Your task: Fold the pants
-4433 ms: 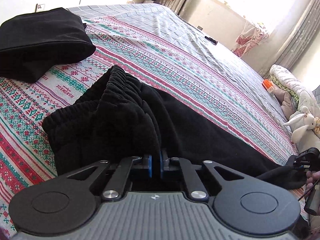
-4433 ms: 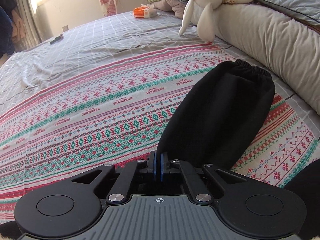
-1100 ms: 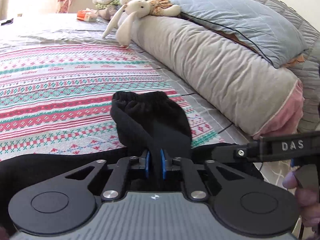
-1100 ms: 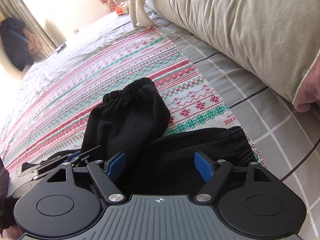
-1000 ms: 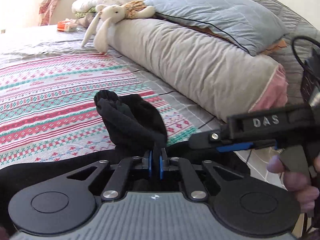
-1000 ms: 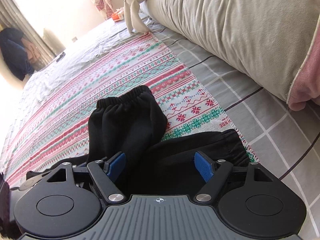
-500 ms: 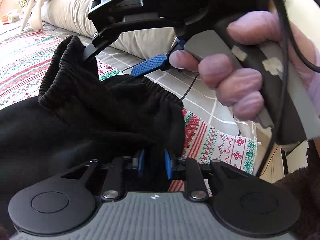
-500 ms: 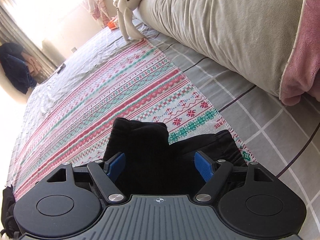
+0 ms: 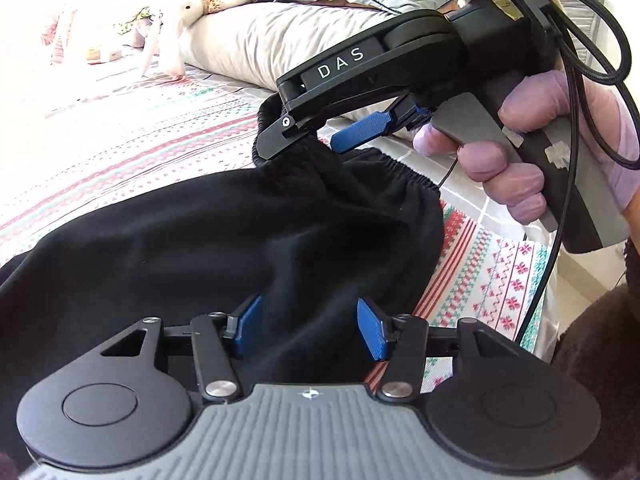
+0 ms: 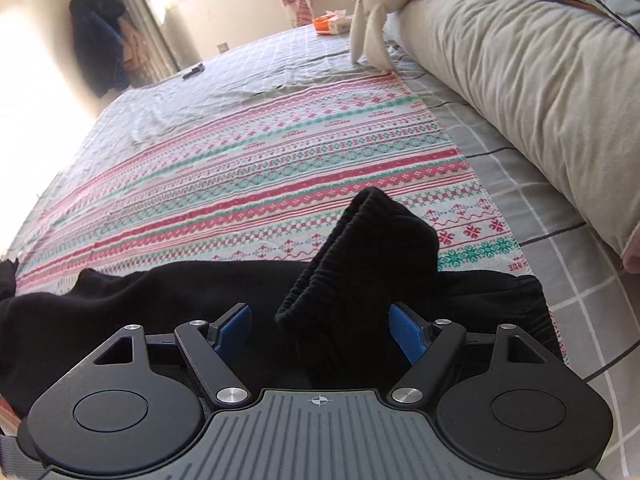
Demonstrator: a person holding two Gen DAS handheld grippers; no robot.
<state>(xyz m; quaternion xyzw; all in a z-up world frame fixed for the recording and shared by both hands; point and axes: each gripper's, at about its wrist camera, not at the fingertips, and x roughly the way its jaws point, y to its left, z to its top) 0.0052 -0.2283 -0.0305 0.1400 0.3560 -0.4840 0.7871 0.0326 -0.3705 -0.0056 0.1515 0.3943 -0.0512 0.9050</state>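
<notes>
Bed (image 10: 540, 184): left view alone shows right tongs (image 9: 332, 132).

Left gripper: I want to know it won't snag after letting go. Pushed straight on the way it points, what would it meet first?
Most likely the black pants: their cloth lies between the opening jaws of the left gripper and fills the view ahead.

Pants (image 9: 200, 248): plain black, no print noted. Blanket (image 10: 280, 168): white ground banded with red, pink and teal geometric stripes. Bed sheet (image 10: 568, 280): grey, crossed by a white and dark grid. Bolster (image 10: 540, 80): beige-grey. Stuffed rabbit (image 10: 372, 4): cream. Left gripper (image 9: 308, 330) and right gripper (image 10: 320, 330): black bodies, blue pads on the jaws, grey ribbed housing.
</notes>
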